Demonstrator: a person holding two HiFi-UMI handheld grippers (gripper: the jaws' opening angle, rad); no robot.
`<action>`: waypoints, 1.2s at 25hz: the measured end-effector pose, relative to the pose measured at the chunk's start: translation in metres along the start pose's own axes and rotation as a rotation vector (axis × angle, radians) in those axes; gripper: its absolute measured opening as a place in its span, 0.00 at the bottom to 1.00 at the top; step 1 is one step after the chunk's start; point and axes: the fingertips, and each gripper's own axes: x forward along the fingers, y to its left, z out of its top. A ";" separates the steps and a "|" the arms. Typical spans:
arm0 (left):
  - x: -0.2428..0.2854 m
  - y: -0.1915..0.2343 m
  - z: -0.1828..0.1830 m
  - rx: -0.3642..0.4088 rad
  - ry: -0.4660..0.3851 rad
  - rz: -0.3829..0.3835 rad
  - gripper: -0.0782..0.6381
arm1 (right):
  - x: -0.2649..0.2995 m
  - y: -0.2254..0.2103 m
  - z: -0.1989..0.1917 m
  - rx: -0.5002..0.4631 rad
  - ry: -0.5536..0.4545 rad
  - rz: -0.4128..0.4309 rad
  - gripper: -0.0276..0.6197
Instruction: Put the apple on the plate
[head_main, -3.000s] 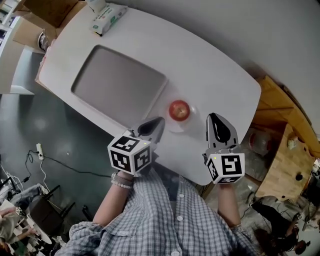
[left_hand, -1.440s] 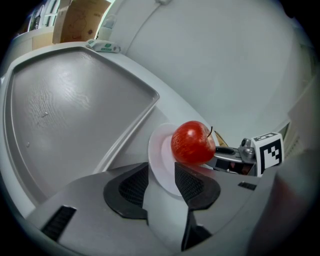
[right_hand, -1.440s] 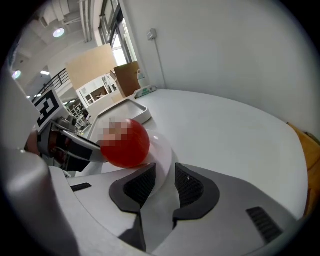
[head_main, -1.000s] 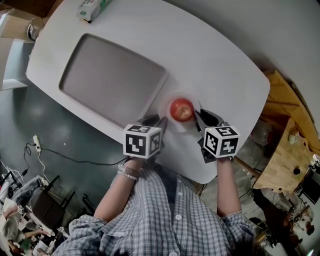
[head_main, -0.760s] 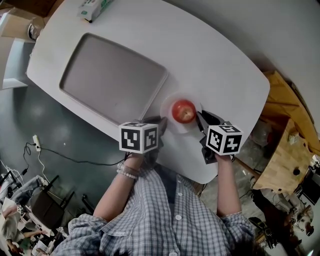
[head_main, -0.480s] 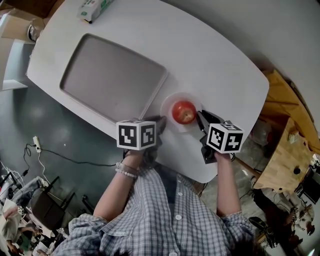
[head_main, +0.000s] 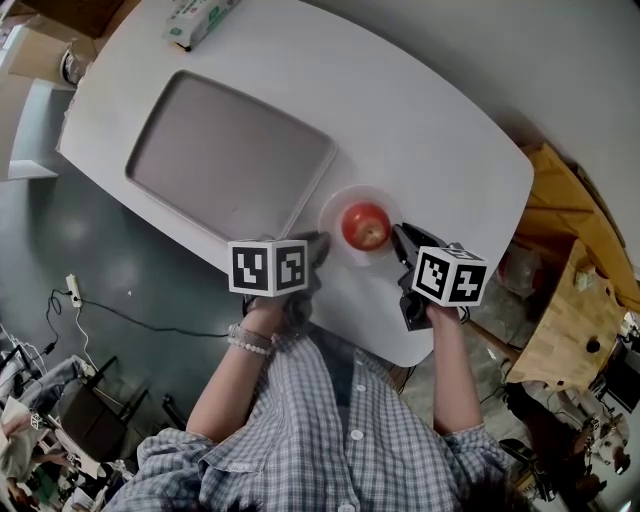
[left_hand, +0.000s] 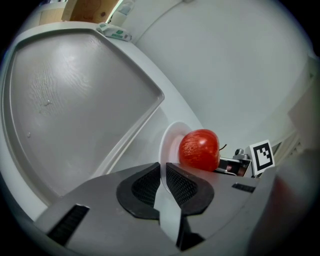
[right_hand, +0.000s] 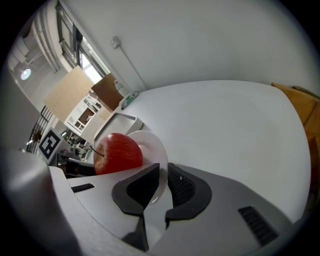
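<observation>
Just closed the left tongs (head_main: 318, 244) onto the left rim of the plate (head_main: 346, 196), had the right tongs (head_main: 400, 240) pinched on the rim opposite, found the apple (head_main: 365, 226) resting at that plate's middle, and likely needed both sides raised level and together to stop it rolling off.

A white, round-cornered table (head_main: 430, 130) carries three things: a wide grey tray (head_main: 230, 155) at left, a pack of wipes (head_main: 200, 18) at the far corner, and a small plate (head_main: 332, 212) near the front edge, just beside the tray.
</observation>
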 end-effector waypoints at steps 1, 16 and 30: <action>-0.001 -0.001 0.000 0.001 -0.002 0.000 0.17 | -0.002 0.001 0.000 0.000 -0.001 0.000 0.14; -0.038 -0.020 -0.008 -0.030 -0.090 0.000 0.16 | -0.034 0.025 0.001 0.012 -0.011 0.042 0.14; -0.068 -0.026 -0.021 -0.080 -0.182 0.016 0.16 | -0.049 0.048 -0.004 -0.014 -0.001 0.097 0.14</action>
